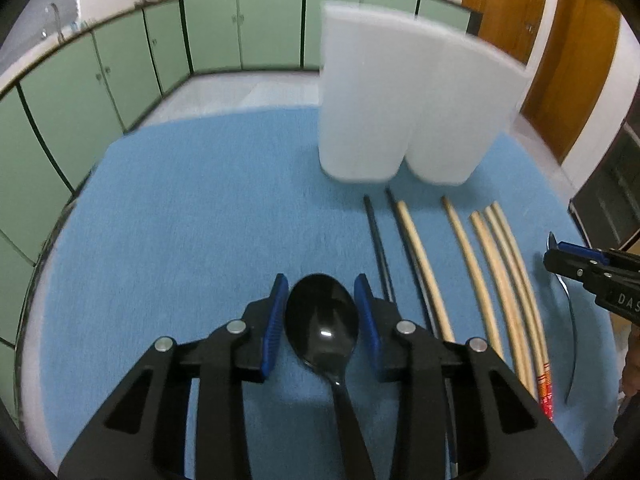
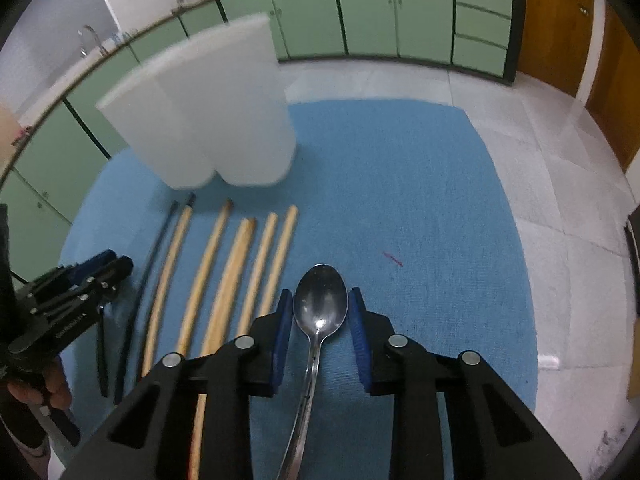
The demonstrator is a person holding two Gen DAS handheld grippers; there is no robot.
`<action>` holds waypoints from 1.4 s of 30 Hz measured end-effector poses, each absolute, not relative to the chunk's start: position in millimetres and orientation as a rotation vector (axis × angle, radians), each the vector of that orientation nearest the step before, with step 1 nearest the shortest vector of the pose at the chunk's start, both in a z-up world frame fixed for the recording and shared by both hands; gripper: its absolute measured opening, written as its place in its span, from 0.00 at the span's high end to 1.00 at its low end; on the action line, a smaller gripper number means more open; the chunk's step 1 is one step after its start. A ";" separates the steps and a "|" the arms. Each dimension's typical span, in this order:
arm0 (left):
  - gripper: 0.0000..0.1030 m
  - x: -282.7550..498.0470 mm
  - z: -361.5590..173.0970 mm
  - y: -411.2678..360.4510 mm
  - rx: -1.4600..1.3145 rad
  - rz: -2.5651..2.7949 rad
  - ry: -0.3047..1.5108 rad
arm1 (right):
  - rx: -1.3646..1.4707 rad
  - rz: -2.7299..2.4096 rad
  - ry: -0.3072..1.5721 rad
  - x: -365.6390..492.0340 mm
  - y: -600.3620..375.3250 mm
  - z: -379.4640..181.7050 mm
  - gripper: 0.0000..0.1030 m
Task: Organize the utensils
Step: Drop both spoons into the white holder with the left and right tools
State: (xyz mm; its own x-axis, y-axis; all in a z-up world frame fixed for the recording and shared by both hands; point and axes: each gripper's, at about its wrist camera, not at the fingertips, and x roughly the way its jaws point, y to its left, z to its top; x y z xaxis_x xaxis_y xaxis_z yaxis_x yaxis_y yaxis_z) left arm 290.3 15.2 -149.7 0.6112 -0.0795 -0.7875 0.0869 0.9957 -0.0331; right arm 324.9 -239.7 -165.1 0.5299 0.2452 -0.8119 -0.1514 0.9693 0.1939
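Black spoon (image 1: pixel 322 320) lies on the blue mat (image 1: pixel 180 240), glossy, bowl up with a small highlight, handle running back under the left gripper (image 1: pixel 322 312); the bowl sits between the blue pads (image 1: pixel 276 320), jaws apart, whether the pads touch it cannot be told. Metal spoon (image 2: pixel 320 306) lies likewise on the mat, dull silver, scuffed, a bright spot low in the bowl, thin handle curving back beneath the right gripper (image 2: pixel 320 320); jaws apart on either side of the bowl, contact not clear. Between the two spoons, a row of chopsticks: pale wooden ones (image 1: pixel 480 272) lying roughly parallel, one with red marking at its near end, and two thin black ones (image 1: pixel 380 248) on the side nearer the black spoon. Their far tips point at a white translucent holder (image 1: pixel 408 100), two rounded compartments joined side by side, upright at the mat's far part, blurred. Beyond: pale floor, green cabinets (image 1: pixel 120 60), brown wooden doors (image 1: pixel 560 60).
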 end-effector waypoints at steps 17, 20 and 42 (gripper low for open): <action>0.68 289.6 -13.8 14.7 -0.080 -0.140 0.372 | 0.219 0.314 0.523 342.6 -259.0 -32.1 0.73; 0.68 309.8 8.8 0.0 -0.070 -0.149 0.301 | 0.228 0.325 0.478 359.3 -255.6 -10.9 0.73; 0.68 401.1 -16.6 -27.9 -0.038 -0.121 0.226 | 0.188 0.376 0.421 420.3 -234.8 15.2 0.73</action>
